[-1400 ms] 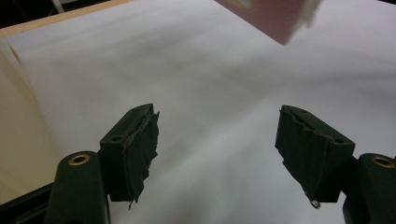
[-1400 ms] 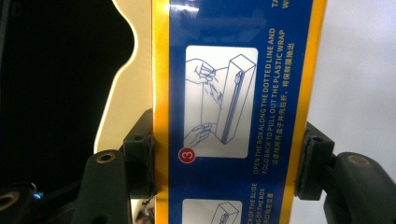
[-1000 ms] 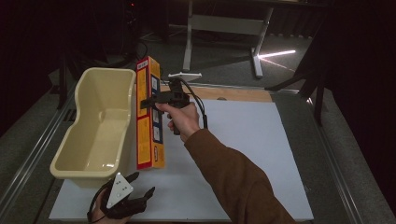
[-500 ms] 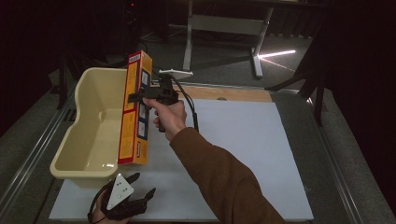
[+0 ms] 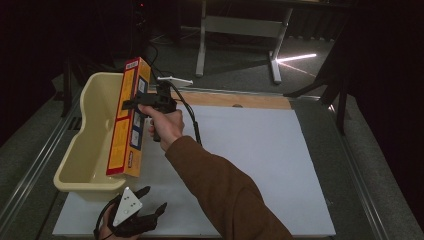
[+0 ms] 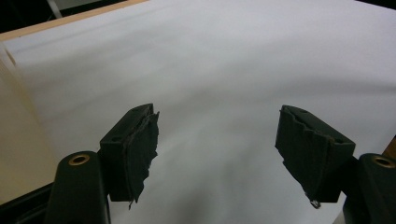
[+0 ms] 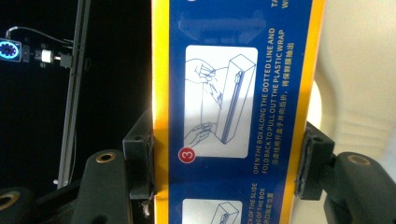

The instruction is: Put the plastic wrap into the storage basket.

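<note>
Nearest: left gripper at counter front edge, fingers spread wide, nothing between. Beyond: right gripper clamped on one yellow-blue plastic wrap box, held tilted above right wall of one cream tub. White sheet otherwise bare. Farther back: dark floor, one grey table frame.

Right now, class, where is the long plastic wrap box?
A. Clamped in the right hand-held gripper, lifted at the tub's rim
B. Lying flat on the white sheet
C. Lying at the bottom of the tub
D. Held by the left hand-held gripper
A: the right hand-held gripper clamps the plastic wrap box on both sides, lifted beside the cream tub.
</note>
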`<state>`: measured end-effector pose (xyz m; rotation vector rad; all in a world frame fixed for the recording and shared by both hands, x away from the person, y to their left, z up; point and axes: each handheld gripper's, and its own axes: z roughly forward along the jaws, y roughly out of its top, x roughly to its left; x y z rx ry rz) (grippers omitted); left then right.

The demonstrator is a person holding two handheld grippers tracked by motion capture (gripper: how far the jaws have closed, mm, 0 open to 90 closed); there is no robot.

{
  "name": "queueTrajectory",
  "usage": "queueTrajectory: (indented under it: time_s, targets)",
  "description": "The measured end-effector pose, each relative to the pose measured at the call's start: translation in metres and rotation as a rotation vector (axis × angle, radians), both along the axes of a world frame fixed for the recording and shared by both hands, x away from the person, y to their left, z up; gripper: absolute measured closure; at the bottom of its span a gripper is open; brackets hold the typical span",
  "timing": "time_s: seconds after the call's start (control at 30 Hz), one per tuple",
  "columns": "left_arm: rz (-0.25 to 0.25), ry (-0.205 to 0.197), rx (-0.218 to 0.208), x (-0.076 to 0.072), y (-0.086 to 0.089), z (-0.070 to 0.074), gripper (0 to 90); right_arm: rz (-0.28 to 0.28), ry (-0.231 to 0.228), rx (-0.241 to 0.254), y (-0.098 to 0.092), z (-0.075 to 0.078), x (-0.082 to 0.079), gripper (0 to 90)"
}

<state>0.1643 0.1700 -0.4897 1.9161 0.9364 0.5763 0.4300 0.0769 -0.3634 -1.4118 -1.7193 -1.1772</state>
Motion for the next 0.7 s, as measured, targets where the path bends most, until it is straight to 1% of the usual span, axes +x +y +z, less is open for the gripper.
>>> queueTrajectory:
  time_s: [0.13, 0.2, 0.4, 0.47, 0.53, 0.57, 0.7]
  targets:
    - [-0.013, -0.002, -0.008, 0.000, -0.003, 0.001, 29.0, -0.016, -0.001, -0.003, 0.008, -0.005, 0.001, 38.6]
    - [-0.018, -0.004, -0.002, 0.000, -0.004, 0.001, 29.0, -0.017, 0.008, -0.004, 0.010, -0.007, 0.002, 38.6]
    - [-0.009, -0.016, -0.014, 0.000, -0.002, 0.002, 29.0, -0.011, 0.018, -0.006, 0.015, -0.010, 0.006, 38.6]
    - [-0.003, -0.018, -0.023, 0.001, -0.001, 0.002, 29.0, -0.018, 0.024, -0.003, 0.017, -0.011, 0.008, 38.6]
    - [-0.002, -0.018, -0.022, 0.002, 0.000, 0.002, 29.0, -0.026, 0.030, 0.002, 0.019, -0.014, 0.009, 38.6]
    - [-0.002, -0.019, -0.024, 0.002, 0.000, 0.002, 29.0, -0.029, 0.030, 0.004, 0.020, -0.015, 0.010, 38.6]
    - [-0.002, -0.019, -0.028, 0.004, 0.001, 0.002, 29.0, -0.039, 0.014, -0.021, 0.028, -0.016, 0.010, 38.6]
